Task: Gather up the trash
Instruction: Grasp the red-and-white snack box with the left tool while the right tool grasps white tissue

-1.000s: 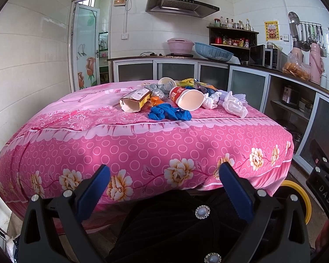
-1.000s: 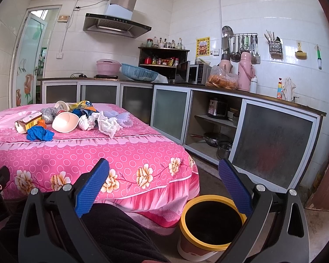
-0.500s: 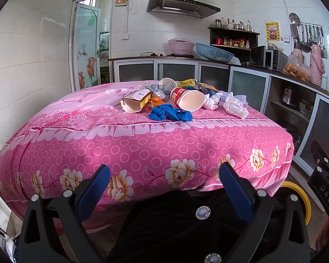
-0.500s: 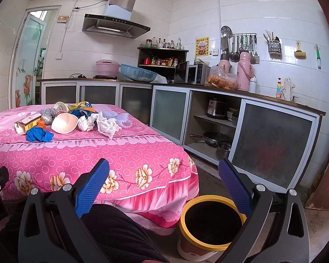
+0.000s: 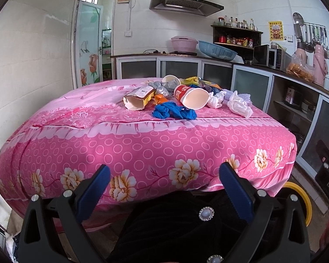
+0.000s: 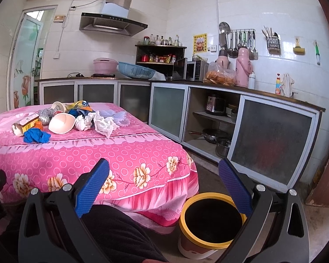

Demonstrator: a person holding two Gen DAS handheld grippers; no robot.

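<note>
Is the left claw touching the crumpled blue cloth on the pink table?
Apart. The left wrist view shows the left claw open, low before the table's draped side, while the crumpled blue cloth lies far up on top.

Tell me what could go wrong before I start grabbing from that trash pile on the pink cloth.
1. The paper cup lies on its side against the crumpled tissues; nudging it may roll it off the table.
2. The bin sits on the floor beside the table, on the right gripper side; drops from the left gripper may miss.
3. The blue rag is limp and may snag neighbours.
</note>
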